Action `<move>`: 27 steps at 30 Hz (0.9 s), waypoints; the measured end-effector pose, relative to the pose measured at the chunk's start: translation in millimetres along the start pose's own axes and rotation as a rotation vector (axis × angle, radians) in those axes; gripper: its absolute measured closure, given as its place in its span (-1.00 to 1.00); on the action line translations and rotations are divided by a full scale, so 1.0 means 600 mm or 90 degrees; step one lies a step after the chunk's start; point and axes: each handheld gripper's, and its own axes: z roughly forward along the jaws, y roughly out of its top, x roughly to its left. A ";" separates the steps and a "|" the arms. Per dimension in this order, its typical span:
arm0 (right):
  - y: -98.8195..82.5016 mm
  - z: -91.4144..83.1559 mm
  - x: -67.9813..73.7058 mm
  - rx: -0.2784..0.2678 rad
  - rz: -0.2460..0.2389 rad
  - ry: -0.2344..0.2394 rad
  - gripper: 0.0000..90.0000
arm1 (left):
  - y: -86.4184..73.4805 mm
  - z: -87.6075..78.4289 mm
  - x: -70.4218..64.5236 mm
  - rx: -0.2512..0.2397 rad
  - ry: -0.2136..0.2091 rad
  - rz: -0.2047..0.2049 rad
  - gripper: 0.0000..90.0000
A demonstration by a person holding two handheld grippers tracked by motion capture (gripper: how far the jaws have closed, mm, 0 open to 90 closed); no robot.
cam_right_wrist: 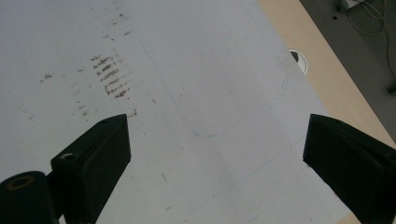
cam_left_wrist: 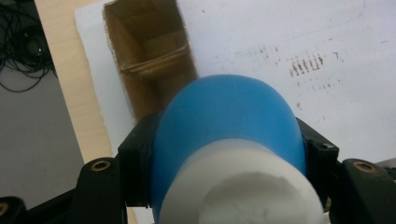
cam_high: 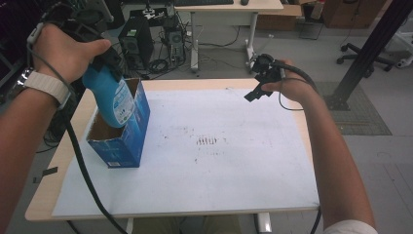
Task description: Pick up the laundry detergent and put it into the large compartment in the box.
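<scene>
A blue bottle (cam_high: 111,95) with a white cap and a printed label hangs half inside the open top of a blue cardboard box (cam_high: 127,139) at the table's left. My left gripper (cam_high: 104,58) is shut on the bottle near its neck. In the left gripper view the bottle (cam_left_wrist: 229,126) bulges between both black jaws, its white cap (cam_left_wrist: 243,186) nearest the camera, and the box's brown inside (cam_left_wrist: 149,51) lies beyond it. My right gripper (cam_high: 258,80) is held above the table's far right part, its jaws wide apart and empty over the white sheet (cam_right_wrist: 196,93).
A white paper sheet (cam_high: 209,161) with dark smudges covers the wooden table (cam_high: 48,195). A cable hole (cam_right_wrist: 299,60) sits in the tabletop by the sheet's edge. Behind the table are a computer tower (cam_high: 135,41), cables and a white desk (cam_high: 229,14).
</scene>
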 end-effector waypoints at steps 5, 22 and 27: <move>-0.001 -0.001 -0.001 0.002 -0.001 0.001 -0.83 | -0.002 0.002 0.016 -0.002 0.006 -0.024 -0.17; -0.004 -0.003 -0.003 0.002 0.002 -0.001 -0.83 | -0.005 0.014 0.054 -0.009 0.036 -0.074 -0.17; -0.003 -0.002 -0.003 0.001 0.002 0.001 -0.83 | -0.004 0.026 0.061 -0.009 0.033 -0.082 -0.18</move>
